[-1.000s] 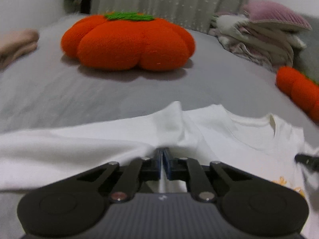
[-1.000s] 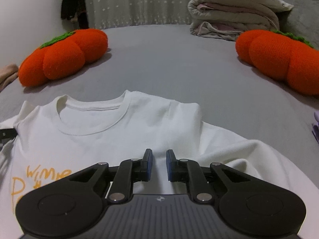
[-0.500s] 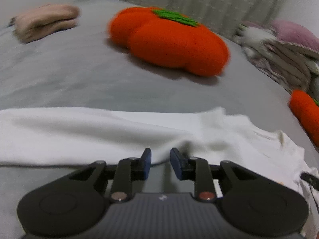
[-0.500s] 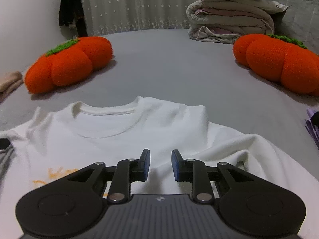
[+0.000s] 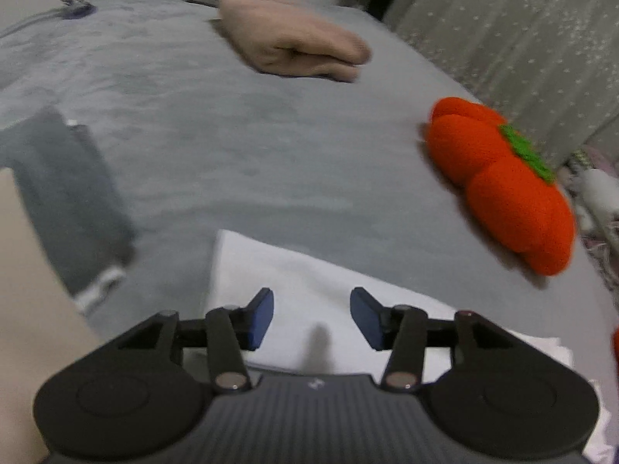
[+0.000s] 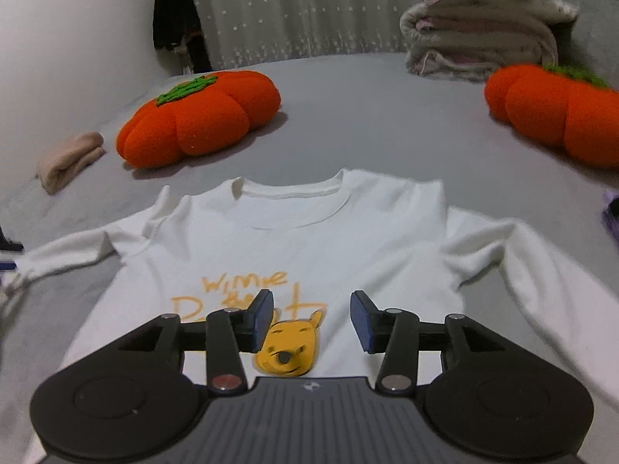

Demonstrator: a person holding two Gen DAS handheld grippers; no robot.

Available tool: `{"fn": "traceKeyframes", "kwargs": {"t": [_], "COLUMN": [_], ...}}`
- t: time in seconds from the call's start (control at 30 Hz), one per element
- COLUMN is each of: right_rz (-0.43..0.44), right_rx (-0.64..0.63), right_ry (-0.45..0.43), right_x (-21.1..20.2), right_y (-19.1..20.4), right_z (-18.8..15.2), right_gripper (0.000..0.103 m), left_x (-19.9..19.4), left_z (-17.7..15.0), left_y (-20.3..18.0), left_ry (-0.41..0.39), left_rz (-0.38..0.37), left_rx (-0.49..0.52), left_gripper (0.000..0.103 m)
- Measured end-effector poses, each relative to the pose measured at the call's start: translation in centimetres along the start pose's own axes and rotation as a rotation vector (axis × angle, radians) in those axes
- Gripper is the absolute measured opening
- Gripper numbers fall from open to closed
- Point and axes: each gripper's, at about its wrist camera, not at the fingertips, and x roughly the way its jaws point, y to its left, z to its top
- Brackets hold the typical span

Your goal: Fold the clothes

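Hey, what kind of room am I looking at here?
Most likely a bedroom: a white sweatshirt lies on a wide grey bed, with pumpkin cushions, stacked folded blankets and a star-patterned curtain behind.

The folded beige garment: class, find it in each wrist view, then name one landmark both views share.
Left wrist view: folded beige garment lies at upper centre on the grey bed.
Right wrist view: it lies at far left, beside the pumpkin cushion.
Shared landmark: the orange pumpkin cushion with the green top.
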Motion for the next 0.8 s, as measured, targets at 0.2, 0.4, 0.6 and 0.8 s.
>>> {"fn": "traceKeyframes", "kwargs": {"t": [0.2, 0.4, 0.6, 0.8], "right_rz": [0.043, 0.108, 0.102, 0.066], "right_rx": [0.005, 0.049, 0.003, 0.018], "right_ry": [0.052, 0.057, 0.049, 0.065], "right_x": [-0.4, -2.8, -2.7, -1.9], "right_y": [2.0, 3.0, 4.0, 3.0], "right_z": [-1.9, -4.2, -4.5, -4.8], "right_gripper": [0.045, 0.046, 0.046, 0.046], "left_x": [0.7, 2.2, 2.1, 0.6], "left_z": [0.5, 0.2, -0.4, -0.5], "left_y": [2.3, 2.1, 0.8, 0.7], "left_ry": [-0.010, -0.018, -0.058, -0.095], "left_rz": [0.032, 0.048, 0.119, 0.110], "left_rx": [-0.033, -0.007, 0.088, 0.101], "left_gripper": [0.055, 0.061, 0.020, 0.008]}}
